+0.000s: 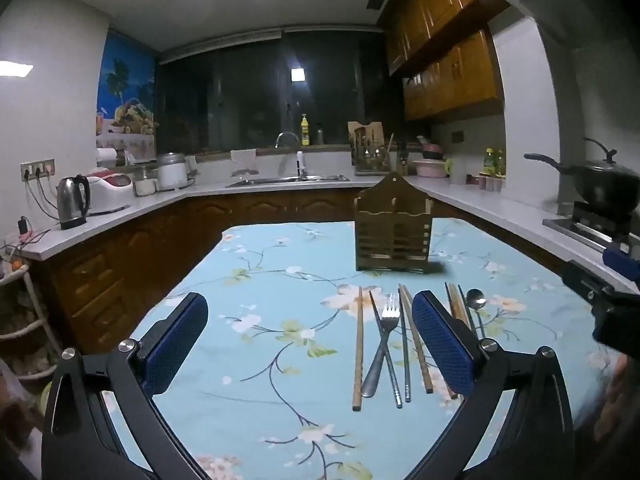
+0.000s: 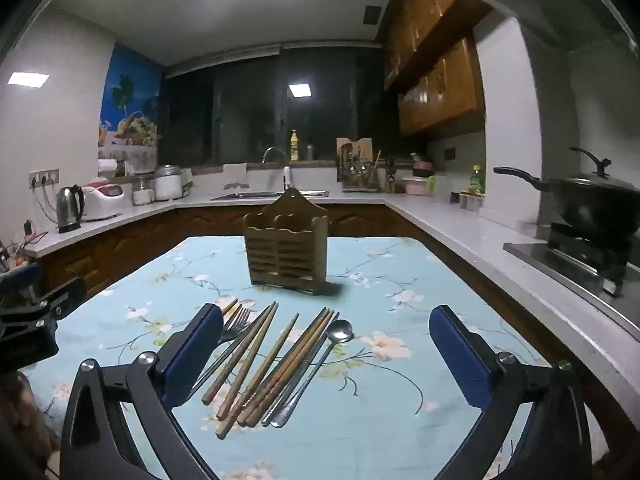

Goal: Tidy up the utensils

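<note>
A wooden slatted utensil holder (image 1: 393, 232) stands upright on the blue floral tablecloth (image 1: 256, 280); it also shows in the right wrist view (image 2: 286, 250). In front of it lie several wooden chopsticks (image 2: 256, 364), metal chopsticks (image 1: 405, 356), a fork (image 1: 386, 336) and a long-handled spoon (image 2: 320, 364). My left gripper (image 1: 310, 344) is open and empty above the cloth, its right finger over the utensils. My right gripper (image 2: 326, 360) is open and empty, hovering over the chopsticks and spoon.
A kitchen counter (image 1: 120, 216) wraps around the table, with a kettle (image 1: 72, 202), a sink (image 1: 288, 179) and a black wok (image 2: 588, 200) on a stove. The right gripper's body (image 1: 612, 300) shows at the left wrist view's right edge.
</note>
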`<state>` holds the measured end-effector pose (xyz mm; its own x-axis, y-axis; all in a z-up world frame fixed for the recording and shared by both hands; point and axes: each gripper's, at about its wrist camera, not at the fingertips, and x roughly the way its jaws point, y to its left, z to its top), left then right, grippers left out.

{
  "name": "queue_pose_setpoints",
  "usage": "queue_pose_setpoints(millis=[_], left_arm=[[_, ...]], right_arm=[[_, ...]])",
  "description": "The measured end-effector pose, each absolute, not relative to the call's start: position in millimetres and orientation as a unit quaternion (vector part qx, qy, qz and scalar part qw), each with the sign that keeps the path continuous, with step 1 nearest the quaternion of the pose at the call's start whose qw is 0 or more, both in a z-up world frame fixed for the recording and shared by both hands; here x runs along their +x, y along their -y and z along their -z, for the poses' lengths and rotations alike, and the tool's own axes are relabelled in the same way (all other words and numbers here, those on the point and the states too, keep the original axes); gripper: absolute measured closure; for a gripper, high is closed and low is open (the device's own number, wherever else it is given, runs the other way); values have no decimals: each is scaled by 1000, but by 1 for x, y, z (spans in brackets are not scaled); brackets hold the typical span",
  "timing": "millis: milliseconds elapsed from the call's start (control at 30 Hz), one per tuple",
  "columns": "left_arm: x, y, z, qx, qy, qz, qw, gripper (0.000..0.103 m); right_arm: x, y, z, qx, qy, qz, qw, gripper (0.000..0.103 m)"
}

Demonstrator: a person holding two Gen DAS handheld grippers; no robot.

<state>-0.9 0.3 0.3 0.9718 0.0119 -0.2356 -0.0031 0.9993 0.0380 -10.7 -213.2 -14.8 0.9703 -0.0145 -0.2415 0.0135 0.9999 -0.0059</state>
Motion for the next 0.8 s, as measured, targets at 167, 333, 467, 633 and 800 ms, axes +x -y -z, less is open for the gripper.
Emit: queue_pose_setpoints(millis=[167,333,467,633,800], left_arm=[[-6,0,1,21,-112,-4,994,0],[-6,-6,0,13,-118,-10,993,0],[-6,-8,1,7,-119,-10,993,0],[-5,-8,2,7,-121,-12,993,0],[-5,-8,3,7,-121,-13,993,0]], right_arm=[[-13,220,12,14,-120,6,993,0],[-15,221,14,14,-118,7,993,0],[-13,217,12,11,-122,4,992,0],[-12,217,13,10,-121,1,993,0],[-11,215,14,10,-118,-3,993,0]])
